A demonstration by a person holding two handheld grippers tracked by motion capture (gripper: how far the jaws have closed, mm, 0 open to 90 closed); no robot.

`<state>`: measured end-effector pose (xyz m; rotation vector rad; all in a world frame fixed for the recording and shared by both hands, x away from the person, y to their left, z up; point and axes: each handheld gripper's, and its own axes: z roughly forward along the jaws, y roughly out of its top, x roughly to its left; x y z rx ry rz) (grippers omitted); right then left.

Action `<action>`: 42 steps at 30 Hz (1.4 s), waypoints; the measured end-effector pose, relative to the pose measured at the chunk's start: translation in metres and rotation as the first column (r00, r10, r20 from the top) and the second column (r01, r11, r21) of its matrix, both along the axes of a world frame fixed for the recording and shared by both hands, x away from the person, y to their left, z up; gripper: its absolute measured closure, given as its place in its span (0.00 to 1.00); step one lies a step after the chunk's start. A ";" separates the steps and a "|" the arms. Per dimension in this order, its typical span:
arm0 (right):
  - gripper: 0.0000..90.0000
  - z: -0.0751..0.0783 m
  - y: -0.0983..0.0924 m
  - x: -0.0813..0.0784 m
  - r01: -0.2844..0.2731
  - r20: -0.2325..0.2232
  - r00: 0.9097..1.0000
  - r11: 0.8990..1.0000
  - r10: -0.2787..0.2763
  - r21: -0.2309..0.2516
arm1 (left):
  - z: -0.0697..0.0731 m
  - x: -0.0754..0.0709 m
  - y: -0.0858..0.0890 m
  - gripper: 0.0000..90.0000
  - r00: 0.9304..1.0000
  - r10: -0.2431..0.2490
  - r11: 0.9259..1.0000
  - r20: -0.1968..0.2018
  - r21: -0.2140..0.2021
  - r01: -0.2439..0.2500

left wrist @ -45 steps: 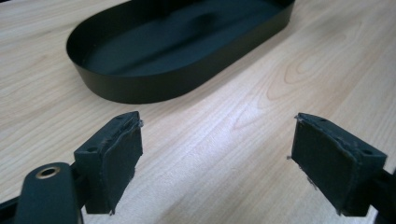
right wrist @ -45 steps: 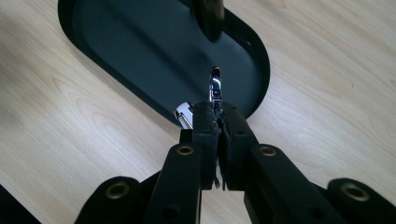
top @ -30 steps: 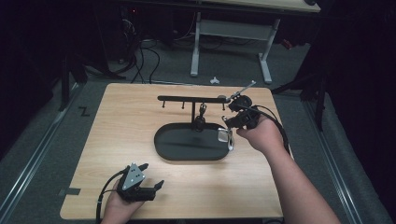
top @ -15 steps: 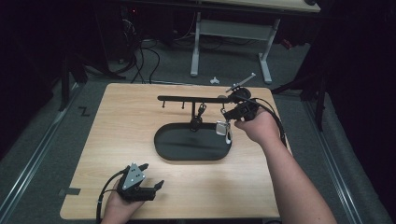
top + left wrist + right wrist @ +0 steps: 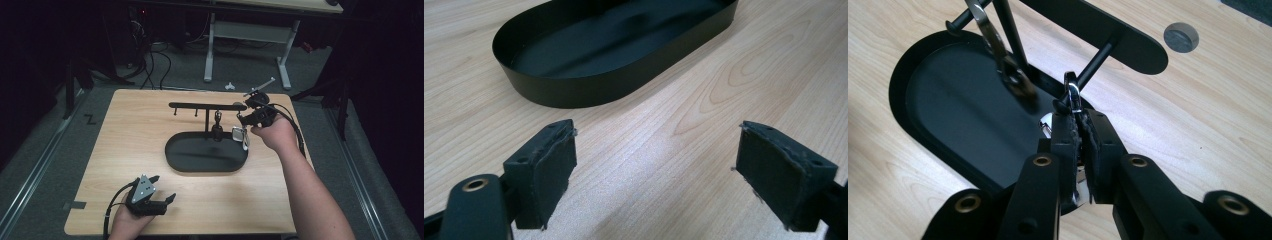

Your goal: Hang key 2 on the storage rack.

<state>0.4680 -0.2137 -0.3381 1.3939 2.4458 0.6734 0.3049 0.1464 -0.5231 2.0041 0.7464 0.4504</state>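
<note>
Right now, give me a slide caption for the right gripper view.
Right gripper clamps a metal key clip at a hook of the black rack above its oval tray.

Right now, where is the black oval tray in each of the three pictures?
High view: the black oval tray lies mid-table, under the hook rack.
Left gripper view: it sits at the top, beyond the open left gripper.
Right gripper view: it is left of centre, behind the right gripper, which pinches a metal clip.
Shared landmark: the light wooden table around the tray.
</note>
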 end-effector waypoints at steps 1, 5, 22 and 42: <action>0.94 -0.001 0.000 0.001 -0.002 0.004 1.000 1.000 0.002 -0.002 | 0.000 0.000 0.000 0.19 1.000 -0.001 1.000 -0.002 0.001 0.001; 0.91 -0.003 0.001 0.003 -0.003 0.005 1.000 1.000 0.003 -0.012 | 0.000 0.000 0.001 0.18 1.000 0.001 1.000 -0.001 0.001 -0.001; 0.80 -0.009 -0.001 0.010 0.040 0.013 0.999 0.999 -0.040 -0.036 | 0.000 0.001 0.001 0.19 1.000 0.004 1.000 0.003 0.000 -0.004; 0.52 -0.039 -0.016 -0.021 0.044 0.024 0.999 0.999 -0.044 0.004 | -0.001 0.000 -0.004 0.18 1.000 -0.009 1.000 -0.005 0.017 0.009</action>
